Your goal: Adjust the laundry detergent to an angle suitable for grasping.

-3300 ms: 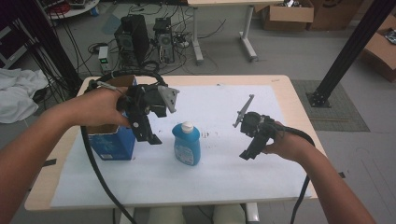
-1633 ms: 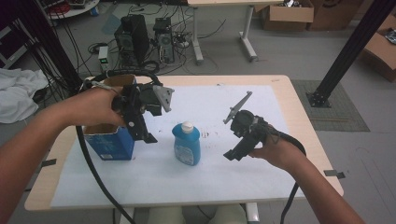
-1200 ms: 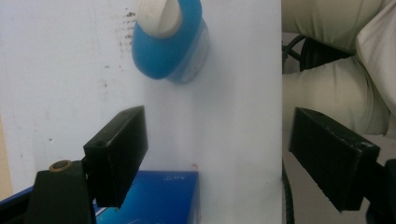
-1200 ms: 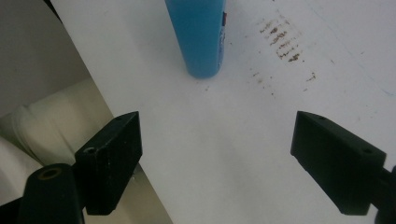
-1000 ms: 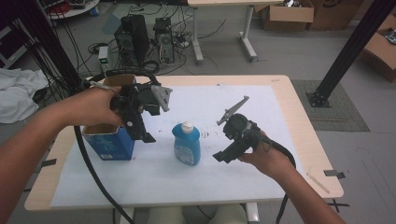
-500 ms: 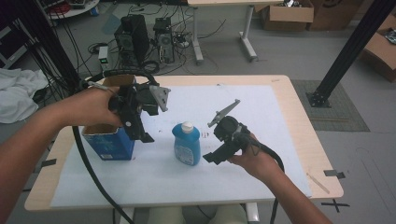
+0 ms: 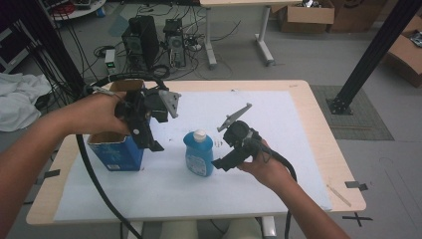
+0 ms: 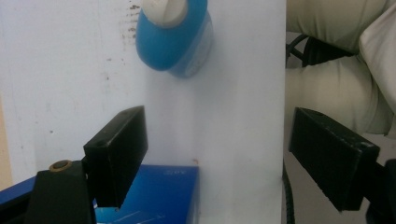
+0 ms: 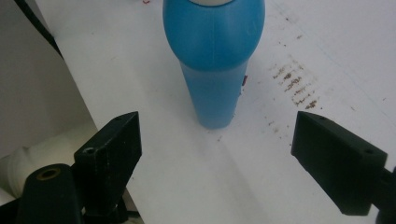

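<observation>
Beside the blue bottle [image 7: 198,154], right gripper [image 7: 221,164] now nearer, jaws spread wide

Bottle [image 7: 198,154] stands upright mid-table on the sheet [image 7: 278,114]. Box [image 7: 115,152] sits left of it, near, not touching. My left gripper [image 7: 149,142] hangs over the box's right edge. My right gripper [image 7: 221,163] is just right of the bottle, jaws apart, bottle ahead of them, not between.
</observation>
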Demonstrator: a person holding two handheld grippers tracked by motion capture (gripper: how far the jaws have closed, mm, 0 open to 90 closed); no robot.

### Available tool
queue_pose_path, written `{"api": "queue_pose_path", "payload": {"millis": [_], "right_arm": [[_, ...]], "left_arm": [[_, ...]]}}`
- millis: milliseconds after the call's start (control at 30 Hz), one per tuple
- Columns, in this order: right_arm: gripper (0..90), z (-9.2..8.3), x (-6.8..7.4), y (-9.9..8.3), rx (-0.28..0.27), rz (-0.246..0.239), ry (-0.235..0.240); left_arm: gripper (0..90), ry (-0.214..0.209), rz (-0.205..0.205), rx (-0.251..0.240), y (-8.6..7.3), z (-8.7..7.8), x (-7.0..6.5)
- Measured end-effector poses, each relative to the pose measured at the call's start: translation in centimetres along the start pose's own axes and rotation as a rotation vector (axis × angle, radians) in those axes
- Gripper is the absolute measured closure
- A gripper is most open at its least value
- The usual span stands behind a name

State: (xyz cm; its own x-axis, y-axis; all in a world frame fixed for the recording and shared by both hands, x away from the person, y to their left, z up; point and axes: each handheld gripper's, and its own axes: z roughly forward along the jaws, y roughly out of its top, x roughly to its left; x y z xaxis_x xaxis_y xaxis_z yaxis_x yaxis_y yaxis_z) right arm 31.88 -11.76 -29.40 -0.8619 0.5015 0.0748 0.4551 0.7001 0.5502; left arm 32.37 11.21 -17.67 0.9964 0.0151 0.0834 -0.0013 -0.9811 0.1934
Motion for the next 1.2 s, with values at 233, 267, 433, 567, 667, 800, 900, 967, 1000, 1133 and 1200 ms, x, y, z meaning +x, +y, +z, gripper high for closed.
{"api": "queue_pose_path", "payload": {"millis": [233,267,433,567,667,800,900,967,1000,1133,1200], "right_arm": [[16.0,1.1,-0.2,0.1,-0.029,0.011,-0.007],[16.1,1.5,-0.3,0.1,-0.046,0.014,-0.004],[16.0,2.1,-0.2,0.3,-0.071,0.015,-0.004],[16.0,3.2,0.0,0.4,-0.087,0.016,-0.002],[16.1,3.8,0.2,0.4,-0.106,0.023,0.003],[17.0,4.8,0.4,0.4,-0.118,0.018,0.003],[17.1,5.5,0.5,0.5,-0.126,0.02,-0.005],[17.4,5.8,0.6,0.5,-0.143,0.024,-0.007],[17.3,5.9,0.6,0.5,-0.147,0.022,-0.013],[17.2,6.5,0.8,0.6,-0.162,0.031,-0.022],[17.2,6.7,0.8,0.7,-0.169,0.031,-0.031]], "left_arm": [[20.4,-0.007,-0.001,0.009,0.3,0.2,-0.1],[20.4,-0.007,-0.001,0.011,0.4,0.3,-0.1],[20.4,-0.006,-0.002,0.008,0.4,0.4,0.0],[20.4,-0.004,0.001,0.01,0.4,0.4,0.0],[20.4,-0.003,0.002,0.012,0.3,0.4,0.1],[20.5,-0.008,-0.005,0.013,0.2,0.4,0.0],[20.5,-0.008,-0.007,0.015,0.1,0.4,0.1],[20.4,-0.007,-0.01,0.013,-0.1,0.4,0.0],[20.5,-0.006,-0.006,0.013,-0.1,0.4,0.1],[20.5,-0.009,-0.014,0.012,-0.3,0.5,0.1],[20.5,-0.003,-0.008,0.01,-0.3,0.5,0.1]]}}
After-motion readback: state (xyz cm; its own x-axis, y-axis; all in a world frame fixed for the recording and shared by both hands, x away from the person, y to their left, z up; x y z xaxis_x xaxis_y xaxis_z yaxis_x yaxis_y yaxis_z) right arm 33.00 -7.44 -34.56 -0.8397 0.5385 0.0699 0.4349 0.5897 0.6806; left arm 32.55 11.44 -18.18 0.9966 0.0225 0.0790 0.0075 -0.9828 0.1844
